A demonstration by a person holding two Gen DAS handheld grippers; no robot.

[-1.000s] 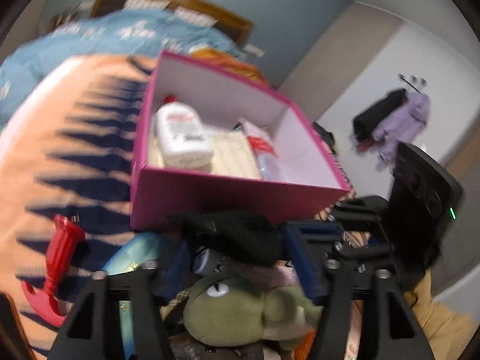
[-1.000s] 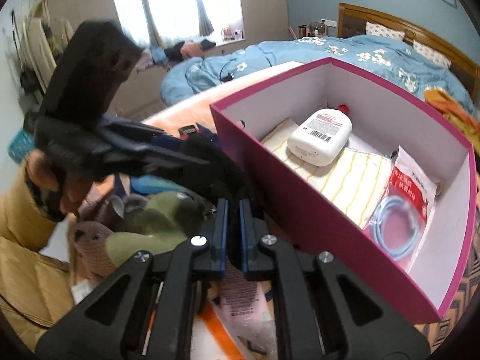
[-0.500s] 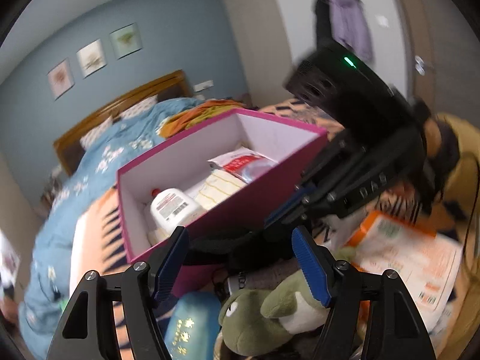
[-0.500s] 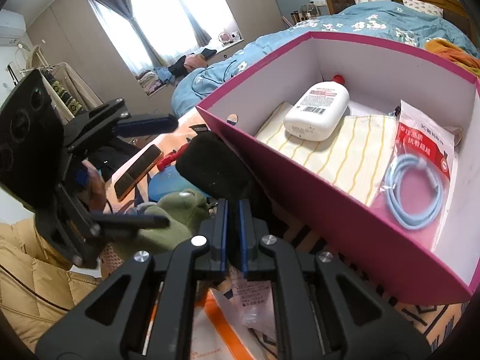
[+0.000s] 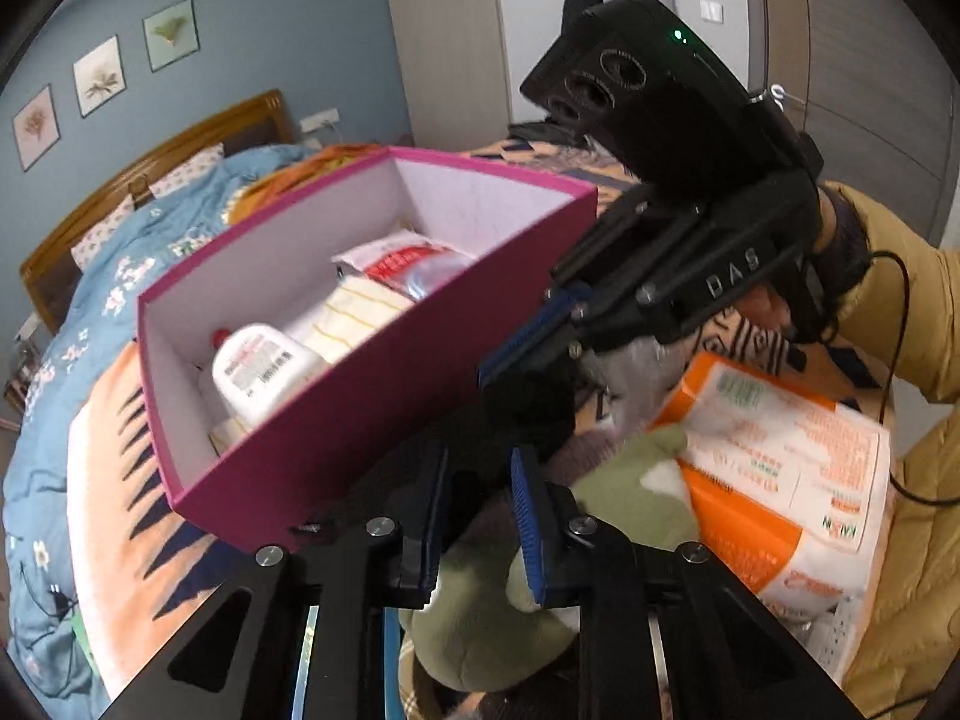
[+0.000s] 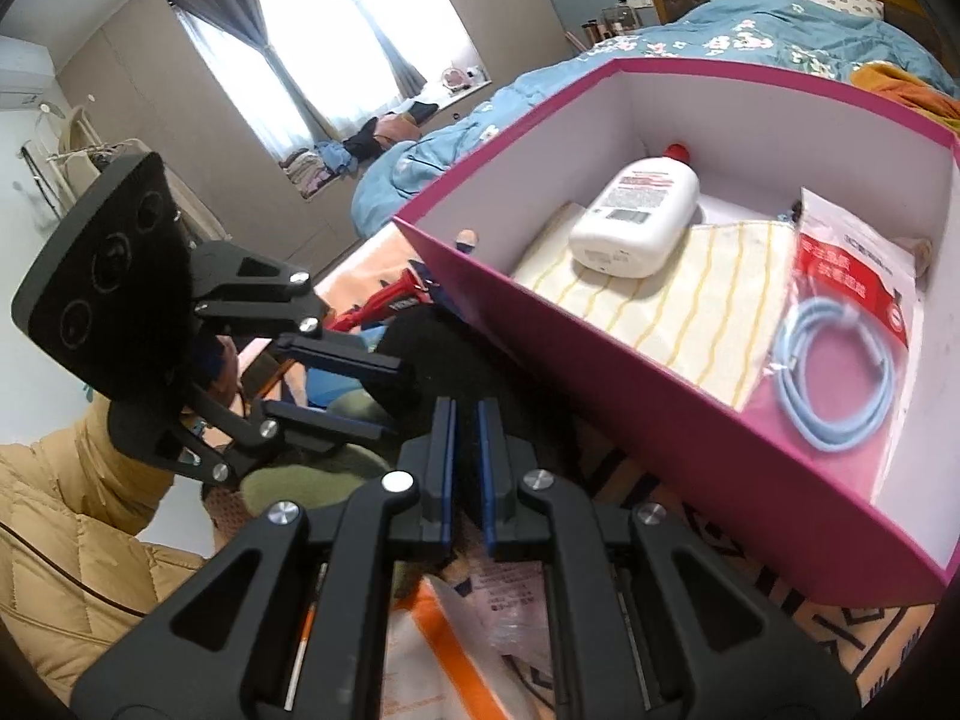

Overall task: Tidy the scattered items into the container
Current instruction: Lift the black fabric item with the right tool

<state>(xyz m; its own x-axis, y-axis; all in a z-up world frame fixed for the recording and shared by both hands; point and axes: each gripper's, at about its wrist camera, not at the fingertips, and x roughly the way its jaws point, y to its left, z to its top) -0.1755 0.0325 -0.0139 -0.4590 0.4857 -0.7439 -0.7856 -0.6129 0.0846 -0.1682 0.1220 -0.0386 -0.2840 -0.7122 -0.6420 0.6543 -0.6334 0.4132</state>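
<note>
A pink box (image 5: 384, 414) (image 6: 690, 420) holds a white lotion bottle (image 6: 639, 213), a yellow striped cloth (image 6: 678, 306) and a bagged blue cable (image 6: 834, 372). A black soft item (image 5: 528, 414) (image 6: 456, 360) lies against the box's near wall. My left gripper (image 5: 480, 492) has its blue pads narrowed around this black item; it also shows in the right wrist view (image 6: 384, 390). My right gripper (image 6: 465, 468) is shut on the same black item; it also shows in the left wrist view (image 5: 528, 348). A green plush toy (image 5: 606, 510) lies under the left fingers.
An orange and white plastic pack (image 5: 780, 468) lies right of the plush. A red tool (image 6: 384, 306) and a blue object lie beside the box. The pile sits on an orange patterned sheet (image 5: 114, 480). A bed with a blue quilt (image 6: 750, 36) is behind.
The left gripper's jaws have closed from wide open to narrow around the black item. The right gripper has stayed shut on it. Both cameras have shifted a little relative to the box.
</note>
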